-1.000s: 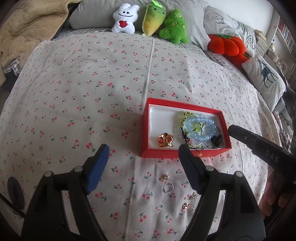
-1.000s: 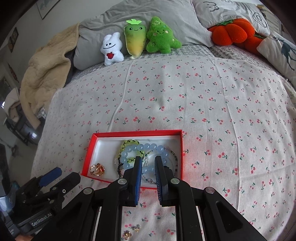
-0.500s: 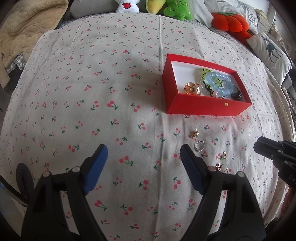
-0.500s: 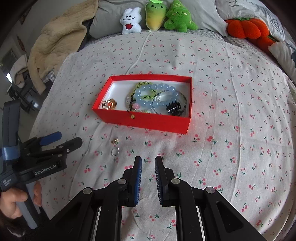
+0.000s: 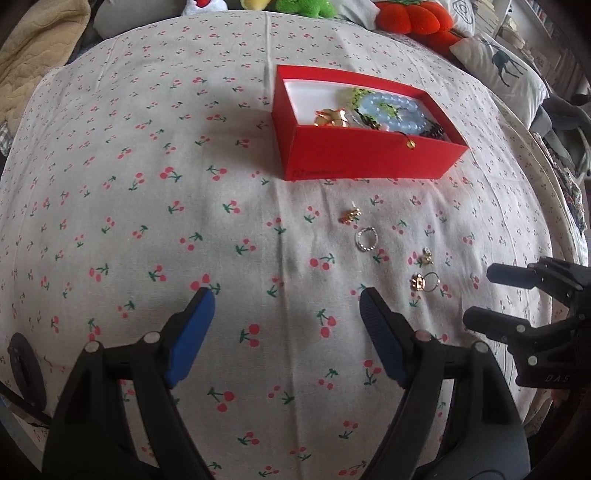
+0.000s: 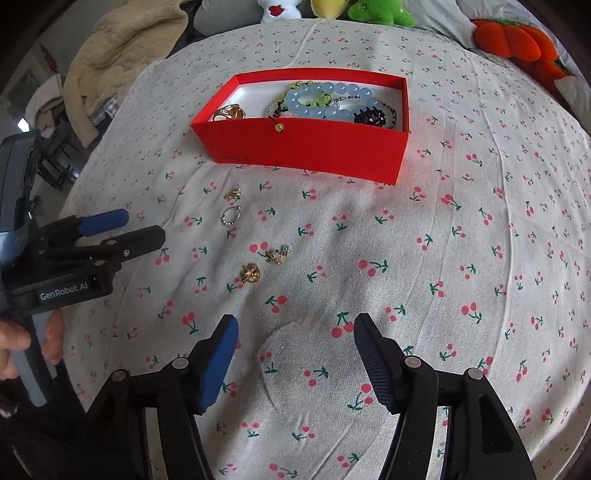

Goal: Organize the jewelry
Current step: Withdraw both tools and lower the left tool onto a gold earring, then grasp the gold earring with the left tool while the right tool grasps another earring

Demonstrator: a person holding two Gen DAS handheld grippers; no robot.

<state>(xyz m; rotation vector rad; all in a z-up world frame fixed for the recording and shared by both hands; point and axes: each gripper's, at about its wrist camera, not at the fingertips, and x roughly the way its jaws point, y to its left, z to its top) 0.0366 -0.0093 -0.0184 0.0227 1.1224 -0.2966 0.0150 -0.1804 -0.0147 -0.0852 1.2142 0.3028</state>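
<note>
A red box (image 5: 369,155) (image 6: 306,147) on the cherry-print bed holds a blue bead bracelet (image 6: 325,99), a gold piece (image 6: 231,112) and other jewelry. On the sheet in front of it lie a gold charm (image 6: 232,194), a silver ring (image 6: 231,215), a small jewelled piece (image 6: 279,254) and a gold earring (image 6: 251,274). They also show in the left wrist view: the charm (image 5: 350,215), the ring (image 5: 366,239), the jewelled piece (image 5: 425,256) and the earring (image 5: 423,282). My left gripper (image 5: 286,323) is open and empty. My right gripper (image 6: 295,339) is open and empty, just short of the loose pieces.
Plush toys (image 6: 373,9) and an orange pumpkin cushion (image 6: 513,37) lie at the head of the bed. A beige blanket (image 6: 118,55) hangs at the left. A deer-print pillow (image 5: 502,70) sits at the right edge.
Both grippers have pulled back from the box and dropped lower toward the sheet. My right gripper has opened from nearly shut. The loose jewelry now lies close ahead.
</note>
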